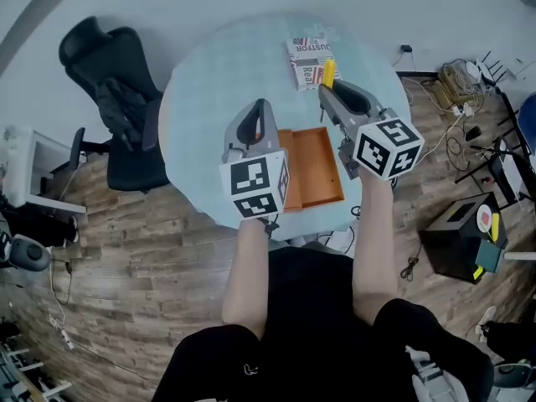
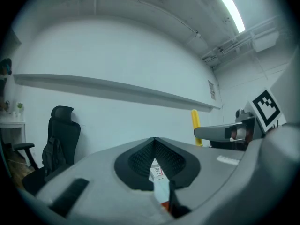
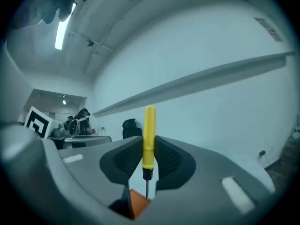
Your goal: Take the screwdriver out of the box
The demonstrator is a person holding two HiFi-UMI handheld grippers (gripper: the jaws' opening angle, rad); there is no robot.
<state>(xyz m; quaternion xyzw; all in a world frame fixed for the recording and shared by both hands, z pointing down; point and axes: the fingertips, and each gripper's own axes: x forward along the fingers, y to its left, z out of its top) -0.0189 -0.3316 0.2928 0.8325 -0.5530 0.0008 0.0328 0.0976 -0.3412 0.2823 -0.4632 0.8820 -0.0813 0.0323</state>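
A yellow-handled screwdriver stands upright between the pads of my right gripper, which is shut on its handle, thin shaft pointing down. Directly below it shows the open orange box. In the head view the right gripper holds the screwdriver high above the far edge of the orange box, which lies on the round pale table. My left gripper hovers over the box's left side; its jaws are shut with nothing between them. The left gripper view also catches the screwdriver.
A white and red printed booklet lies on the table's far side. A black office chair stands to the left of the table. On the wooden floor at right are a black box and cables.
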